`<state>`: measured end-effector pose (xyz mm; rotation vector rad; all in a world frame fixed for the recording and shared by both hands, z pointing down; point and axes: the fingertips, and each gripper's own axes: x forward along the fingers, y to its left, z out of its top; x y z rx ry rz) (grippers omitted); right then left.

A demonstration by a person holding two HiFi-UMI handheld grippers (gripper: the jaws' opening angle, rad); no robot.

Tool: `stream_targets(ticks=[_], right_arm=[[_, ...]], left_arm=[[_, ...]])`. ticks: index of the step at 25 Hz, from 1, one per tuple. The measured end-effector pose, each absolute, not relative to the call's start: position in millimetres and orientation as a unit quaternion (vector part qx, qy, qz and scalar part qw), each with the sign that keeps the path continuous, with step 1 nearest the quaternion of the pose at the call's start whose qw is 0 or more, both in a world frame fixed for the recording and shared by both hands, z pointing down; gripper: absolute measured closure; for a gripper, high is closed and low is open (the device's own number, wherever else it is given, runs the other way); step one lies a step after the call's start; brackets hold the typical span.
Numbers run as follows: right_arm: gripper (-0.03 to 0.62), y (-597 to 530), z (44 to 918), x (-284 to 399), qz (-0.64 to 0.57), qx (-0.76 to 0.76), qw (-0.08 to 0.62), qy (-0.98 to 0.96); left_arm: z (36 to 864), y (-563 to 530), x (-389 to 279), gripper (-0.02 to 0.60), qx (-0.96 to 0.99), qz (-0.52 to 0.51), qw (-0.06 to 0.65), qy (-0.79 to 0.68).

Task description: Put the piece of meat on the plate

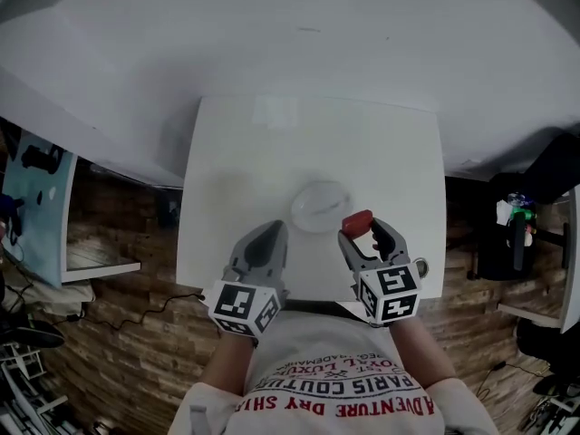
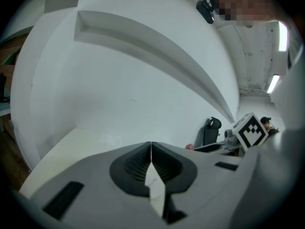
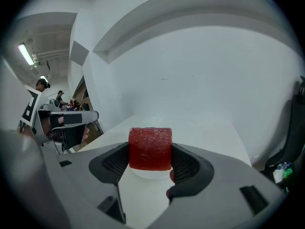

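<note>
Red meat (image 3: 150, 148): squared-off block, grainy deep-red face, flat top, and it's pinched right at the tips of the right gripper (image 1: 366, 236).
Right claw: pads pressed on both sides of the block, a firm squeeze.
Just ahead and below: round white plate (image 1: 319, 205), its near-right rim sitting under the meat.
Across to the side: left gripper (image 1: 268, 239), jaws pressed together on nothing, tips close to the plate's near-left rim.
Underneath: plain white table (image 1: 245, 152).
Further out: white wall (image 3: 200, 80) rising behind the table's far edge.
</note>
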<state>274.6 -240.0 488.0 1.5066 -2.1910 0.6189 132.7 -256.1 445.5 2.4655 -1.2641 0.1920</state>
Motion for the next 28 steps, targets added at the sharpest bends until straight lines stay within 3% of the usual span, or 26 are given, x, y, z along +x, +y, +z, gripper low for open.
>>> stream_targets(ticks=[13,28], right_arm=[[0.315,-288,576,242,0.293,0.505,0.306,-0.752],[0.315,-301,646,223,0.327,0.456,0.402,-0.724]], left_arm=[[502,-305,128,0.574,0.868,0.105,0.236,-0.425],[543,-313,118,0.574,0.867,0.140,0.250,-0.407]])
